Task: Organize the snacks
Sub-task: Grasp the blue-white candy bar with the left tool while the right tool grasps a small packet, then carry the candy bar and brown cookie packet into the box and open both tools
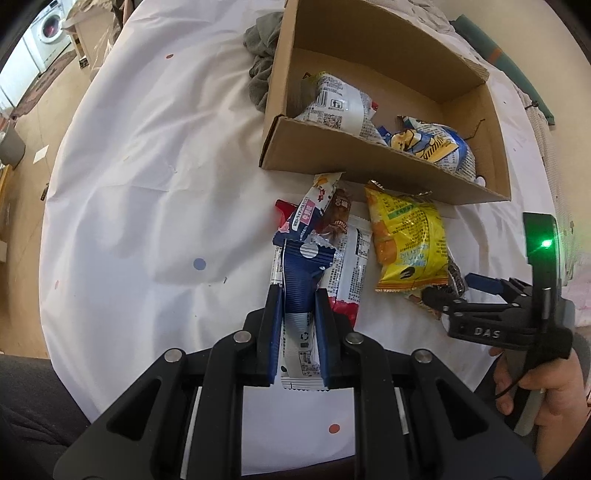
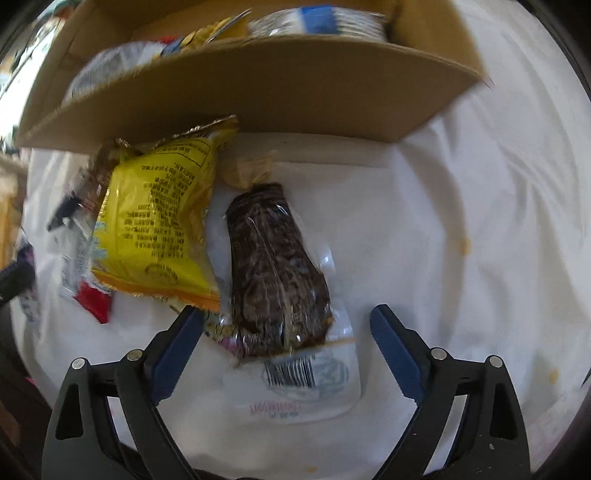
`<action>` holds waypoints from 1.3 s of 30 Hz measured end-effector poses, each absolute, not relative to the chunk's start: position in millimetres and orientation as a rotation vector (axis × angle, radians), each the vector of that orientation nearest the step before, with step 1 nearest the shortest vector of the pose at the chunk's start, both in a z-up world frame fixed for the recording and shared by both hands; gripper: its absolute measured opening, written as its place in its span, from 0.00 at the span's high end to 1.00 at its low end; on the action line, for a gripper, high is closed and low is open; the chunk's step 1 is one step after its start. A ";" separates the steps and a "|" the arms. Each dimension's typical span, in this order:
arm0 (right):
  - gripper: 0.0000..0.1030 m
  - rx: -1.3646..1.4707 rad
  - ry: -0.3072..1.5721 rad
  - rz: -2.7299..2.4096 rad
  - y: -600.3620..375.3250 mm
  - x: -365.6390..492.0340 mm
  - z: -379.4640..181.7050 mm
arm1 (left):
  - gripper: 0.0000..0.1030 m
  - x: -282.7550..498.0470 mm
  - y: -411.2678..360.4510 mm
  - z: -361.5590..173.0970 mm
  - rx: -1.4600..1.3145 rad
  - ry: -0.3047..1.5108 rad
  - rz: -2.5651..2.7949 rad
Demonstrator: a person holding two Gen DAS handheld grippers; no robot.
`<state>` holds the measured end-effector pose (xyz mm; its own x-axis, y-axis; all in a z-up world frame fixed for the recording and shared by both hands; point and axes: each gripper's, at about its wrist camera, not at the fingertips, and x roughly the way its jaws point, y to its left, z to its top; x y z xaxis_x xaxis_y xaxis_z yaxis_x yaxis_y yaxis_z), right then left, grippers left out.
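My left gripper (image 1: 298, 291) is shut on a blue-and-white snack wrapper (image 1: 301, 273), which hangs just above a pile of packets on the white cloth. Beneath it lie a red-and-white packet (image 1: 354, 258) and a small brown one (image 1: 338, 216). A yellow packet (image 1: 406, 240) (image 2: 159, 221) lies beside the cardboard box (image 1: 369, 162) (image 2: 240, 92), which holds two packets. My right gripper (image 2: 286, 314) (image 1: 458, 290) points down and stands open astride a dark brown cake in clear wrap (image 2: 277, 266); its pads do not touch the cake.
A grey cloth (image 1: 262, 55) is bunched against the box's far left side. The white tablecloth (image 1: 147, 184) carries small coloured dots. A hand (image 1: 535, 380) holds the right gripper. A washing machine (image 1: 50, 29) stands far off.
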<state>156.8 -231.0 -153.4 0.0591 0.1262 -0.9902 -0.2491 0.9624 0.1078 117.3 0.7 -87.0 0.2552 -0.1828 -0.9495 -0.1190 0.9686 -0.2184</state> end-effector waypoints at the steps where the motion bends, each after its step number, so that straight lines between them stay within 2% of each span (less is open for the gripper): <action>1: 0.05 -0.119 1.487 0.292 -228.0 157.1 -154.8 | 0.86 117.3 2.5 -87.1 -0.270 1.315 -0.042; 3: 0.05 -0.151 1.485 0.310 -223.4 156.2 -157.0 | 0.86 116.1 4.6 -86.2 -0.276 1.312 -0.039; 4: 0.10 -0.155 1.483 0.320 -222.2 155.7 -156.5 | 0.86 115.7 5.6 -85.9 -0.279 1.311 -0.036; 5: 0.16 -0.144 1.480 0.342 -222.0 154.6 -154.9 | 0.86 116.0 5.4 -86.6 -0.282 1.311 -0.034; 6: 0.30 -0.125 1.478 0.368 -221.8 153.0 -151.7 | 0.86 115.7 6.4 -86.7 -0.286 1.311 -0.031; 7: 0.37 -0.108 1.476 0.383 -215.4 152.0 -148.6 | 0.86 115.7 7.4 -86.6 -0.291 1.311 -0.029; 15: 0.40 -0.007 1.475 0.363 -234.6 137.1 -140.8 | 0.86 114.9 10.8 -84.3 -0.307 1.304 -0.024; 19: 0.46 0.093 1.489 0.372 -248.4 126.1 -134.5 | 0.86 113.8 14.7 -81.4 -0.306 1.291 -0.010; 20: 0.54 0.109 1.488 0.374 -250.2 121.6 -132.9 | 0.86 113.6 17.0 -81.5 -0.314 1.292 -0.005; 21: 0.75 0.130 1.489 0.374 -252.3 118.3 -130.6 | 0.86 113.6 17.2 -81.5 -0.320 1.293 -0.003; 22: 0.79 0.162 1.489 0.379 -254.2 115.4 -127.0 | 0.86 113.6 18.3 -81.5 -0.325 1.292 -0.002; 27: 0.81 0.186 1.483 0.378 -259.3 113.1 -118.3 | 0.86 112.6 17.3 -78.3 -0.300 1.272 0.007; 31: 0.89 0.271 1.446 0.404 -271.9 106.2 -109.7 | 0.86 111.0 23.5 -78.8 -0.314 1.265 0.025; 39: 0.92 0.399 1.294 0.409 -288.6 80.9 -63.6 | 0.86 96.6 28.6 -62.2 -0.322 1.198 0.013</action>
